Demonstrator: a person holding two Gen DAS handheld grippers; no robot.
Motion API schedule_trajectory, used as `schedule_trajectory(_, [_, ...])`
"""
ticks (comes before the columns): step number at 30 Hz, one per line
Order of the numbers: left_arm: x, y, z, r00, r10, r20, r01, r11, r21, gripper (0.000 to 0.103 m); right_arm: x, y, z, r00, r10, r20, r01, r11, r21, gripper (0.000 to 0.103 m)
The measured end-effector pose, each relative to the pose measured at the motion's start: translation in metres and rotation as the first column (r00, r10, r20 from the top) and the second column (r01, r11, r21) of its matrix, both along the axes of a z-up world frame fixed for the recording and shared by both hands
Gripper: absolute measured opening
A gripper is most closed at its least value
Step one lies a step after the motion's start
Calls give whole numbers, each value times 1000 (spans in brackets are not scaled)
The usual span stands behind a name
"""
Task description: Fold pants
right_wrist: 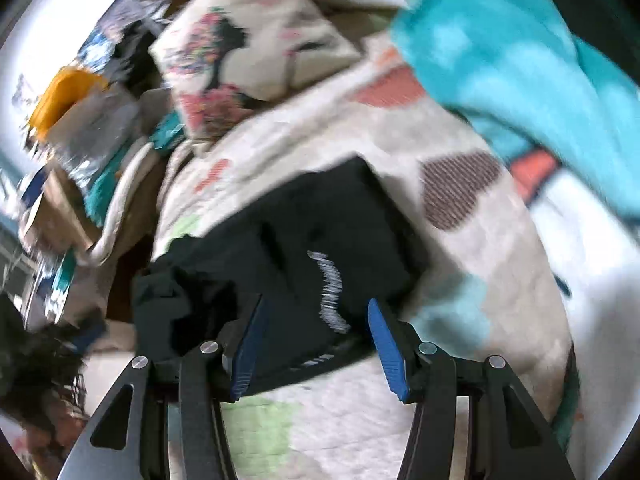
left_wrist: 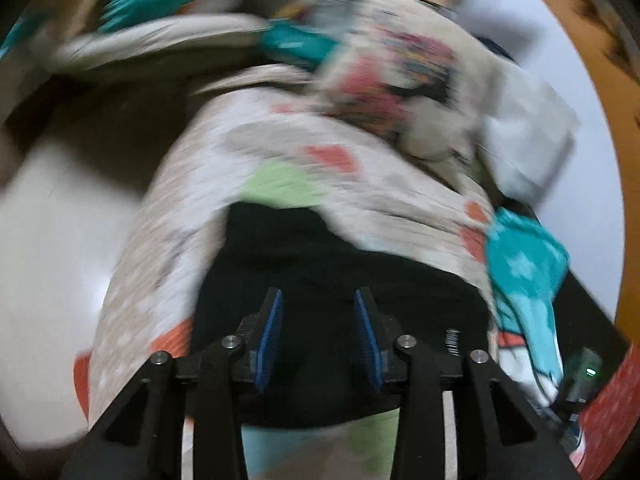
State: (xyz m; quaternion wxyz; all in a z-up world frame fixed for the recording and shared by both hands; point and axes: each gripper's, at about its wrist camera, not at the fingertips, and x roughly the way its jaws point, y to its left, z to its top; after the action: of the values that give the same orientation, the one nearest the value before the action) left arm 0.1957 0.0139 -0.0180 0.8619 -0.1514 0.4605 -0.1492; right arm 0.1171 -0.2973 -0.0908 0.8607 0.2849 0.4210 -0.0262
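Note:
The black pants (left_wrist: 320,264) lie folded into a compact bundle on a patterned beige quilt (left_wrist: 192,184). My left gripper (left_wrist: 319,300) is open just above the dark cloth, with nothing between its blue pads. In the right wrist view the pants (right_wrist: 320,236) show white lettering and a bunched end at the left. My right gripper (right_wrist: 316,312) is open, its jaws wide apart over the near edge of the pants, holding nothing. Both views are motion-blurred.
A patterned cushion (left_wrist: 400,80) lies beyond the pants and also shows in the right wrist view (right_wrist: 248,32). A teal blanket (right_wrist: 520,72) lies at the right. Cluttered items and an orange object (right_wrist: 68,96) sit at the left. A white wall (left_wrist: 592,120) is at right.

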Motion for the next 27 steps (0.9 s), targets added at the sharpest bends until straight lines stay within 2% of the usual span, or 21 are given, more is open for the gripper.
schedule_trajectory(2, [19, -42, 9, 992, -122, 9, 122, 992, 29, 42, 0, -9, -10, 999, -31, -15, 31, 1000, 1, 57])
schedule_trajectory(4, [33, -87, 9, 973, -232, 4, 231, 971, 67, 43, -1, -17, -18, 998, -59, -19, 60, 998, 20, 57])
schedule_trajectory(7, [54, -153, -6, 926, -376, -44, 379, 919, 110, 43, 0, -27, -30, 996, -84, -14, 85, 994, 74, 57])
schedule_trajectory(11, [82, -221, -40, 861, -485, -153, 503, 856, 119, 42, 7, -28, -39, 995, -92, 31, 88, 988, 125, 57])
schedule_trajectory(14, [95, -248, -63, 830, -521, -199, 548, 829, 114, 43, 15, -25, -42, 994, -94, 59, 85, 986, 143, 59])
schedule_trajectory(19, [105, -283, -94, 765, -584, -272, 632, 763, 137, 46, 24, -22, -43, 993, -83, 80, 71, 987, 142, 59])
schedule_trajectory(21, [102, -288, -97, 752, -604, -264, 652, 740, 163, 45, 27, -22, -43, 995, -61, 74, 51, 990, 133, 56])
schedule_trajectory(22, [99, -289, -96, 743, -617, -260, 664, 728, 171, 42, 29, -22, -42, 996, -54, 71, 45, 990, 132, 47])
schedule_trajectory(23, [97, -289, -96, 734, -627, -260, 674, 719, 169, 32, 30, -22, -42, 997, -45, 63, 36, 990, 133, 32])
schedule_trajectory(25, [93, -283, -88, 725, -645, -241, 684, 715, 143, 25, 31, -21, -41, 998, -30, 61, 20, 988, 154, 27])
schedule_trajectory(27, [91, -273, -78, 738, -639, -217, 668, 736, 107, 21, 30, -16, -33, 997, -16, 79, 5, 991, 137, 24])
